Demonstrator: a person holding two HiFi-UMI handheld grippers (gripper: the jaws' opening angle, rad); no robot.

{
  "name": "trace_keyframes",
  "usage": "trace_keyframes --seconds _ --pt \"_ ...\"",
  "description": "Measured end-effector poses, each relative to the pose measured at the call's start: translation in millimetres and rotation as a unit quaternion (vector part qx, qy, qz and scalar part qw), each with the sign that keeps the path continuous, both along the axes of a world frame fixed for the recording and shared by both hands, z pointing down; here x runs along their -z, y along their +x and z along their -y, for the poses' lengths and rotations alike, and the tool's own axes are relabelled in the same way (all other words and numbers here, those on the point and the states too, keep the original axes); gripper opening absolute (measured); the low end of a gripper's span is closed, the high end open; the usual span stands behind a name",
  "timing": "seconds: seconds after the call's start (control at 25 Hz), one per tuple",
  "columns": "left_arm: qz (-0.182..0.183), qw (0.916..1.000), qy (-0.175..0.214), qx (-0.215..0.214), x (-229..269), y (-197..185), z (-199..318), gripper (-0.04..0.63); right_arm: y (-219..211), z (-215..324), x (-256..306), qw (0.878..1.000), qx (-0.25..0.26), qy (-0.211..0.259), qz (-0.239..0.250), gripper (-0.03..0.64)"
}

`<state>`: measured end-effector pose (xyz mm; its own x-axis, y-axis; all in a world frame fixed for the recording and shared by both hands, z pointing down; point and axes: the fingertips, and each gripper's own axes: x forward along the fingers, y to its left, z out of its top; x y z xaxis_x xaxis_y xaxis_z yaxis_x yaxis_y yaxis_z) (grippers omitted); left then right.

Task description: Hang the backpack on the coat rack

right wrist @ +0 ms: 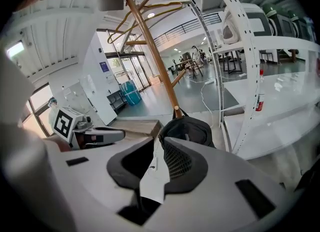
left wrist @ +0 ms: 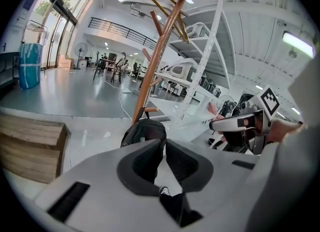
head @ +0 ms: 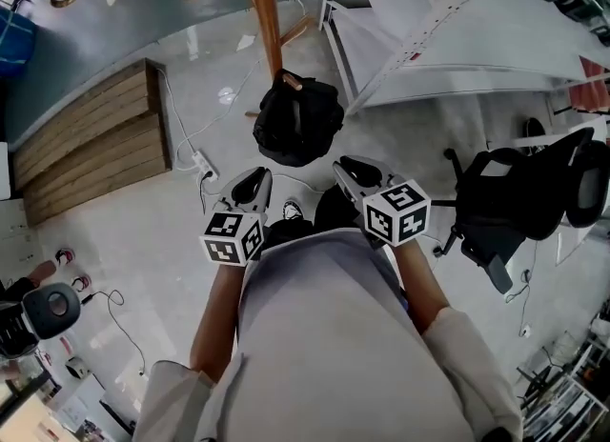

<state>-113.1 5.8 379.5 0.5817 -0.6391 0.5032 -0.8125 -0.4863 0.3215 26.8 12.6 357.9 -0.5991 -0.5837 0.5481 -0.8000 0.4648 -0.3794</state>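
Grey polished floor [head: 143, 240]; black fabric backpack [head: 295, 121] hangs on brown wooden coat rack [head: 264, 2], upper centre. Left gripper [head: 254, 186] and right gripper [head: 356, 173], just below: jaws pressed together, empty.

Black backpack [head: 297, 121] on coat rack [head: 265, 11] peg, left gripper [head: 250, 188] and right gripper [head: 357, 175] both apart from it

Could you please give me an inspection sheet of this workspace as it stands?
Surface: pale glossy floor.
Job's things: black backpack hangs by its loop on a low peg of the wooden coat rack.
Clutter: wooden platform, black office chair.
Grippers: left tongs and right tongs shut, empty, short of the backpack.
Cables: white power strip with its cable on the floor.
Surroundings: white shelving beside the rack.
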Motion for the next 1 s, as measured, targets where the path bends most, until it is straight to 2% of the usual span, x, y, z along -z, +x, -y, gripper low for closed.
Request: trace_keyframes --seconds 0.24,0.56,1.0 --pt "-0.009 0.9998 0.01 -0.011 12 -1 -8 0.038 12 -11 16 0.999 -0.004 0.023 -0.042 0.055" --pt "-0.033 0.999 0.026 -0.018 36 -5 -19 0.038 12 -22 47 0.997 0.002 0.054 -0.051 0.054" --pt "-0.043 0.9967 0.068 -0.001 75 -13 -18 0.038 9 -37 74 0.996 -0.019 0.081 -0.028 0.034"
